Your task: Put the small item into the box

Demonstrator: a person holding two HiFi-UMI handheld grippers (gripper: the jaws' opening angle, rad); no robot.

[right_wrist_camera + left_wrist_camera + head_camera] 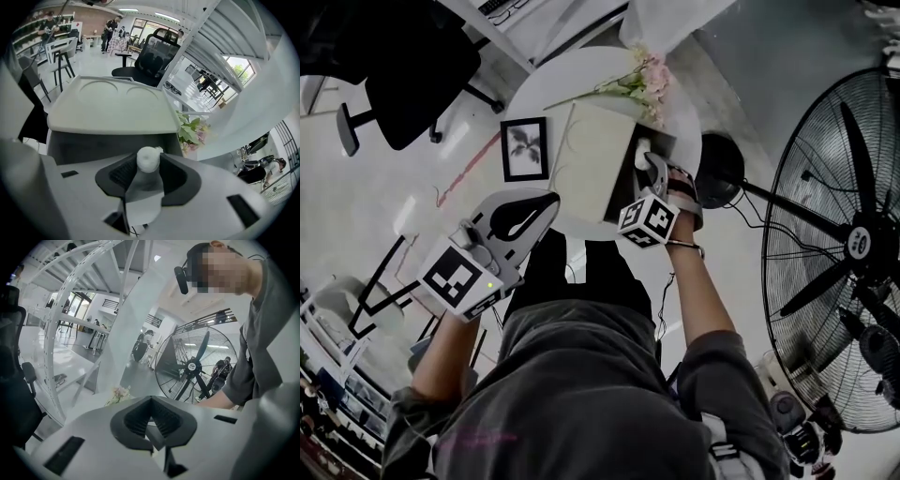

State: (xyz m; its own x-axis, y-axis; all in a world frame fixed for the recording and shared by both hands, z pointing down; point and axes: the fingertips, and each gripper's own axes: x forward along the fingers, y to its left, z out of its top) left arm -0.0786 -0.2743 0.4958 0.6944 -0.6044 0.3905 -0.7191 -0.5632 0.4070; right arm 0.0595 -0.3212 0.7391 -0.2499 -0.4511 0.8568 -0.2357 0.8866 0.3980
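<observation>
Nestling between right fingers (180,177) — small item (148,160)

The small item (149,159) is a white, rounded lump. It sits between the jaw tips of the right gripper (150,165), and its sides seem to meet both pads. It hangs over the right side of the box (112,143), above the dark, open inside. The box is pale cream and lies on the near part of the round white table (546,92). Its lid (591,159) is swung open to the left, with two shallow round hollows in its inner face.
</observation>
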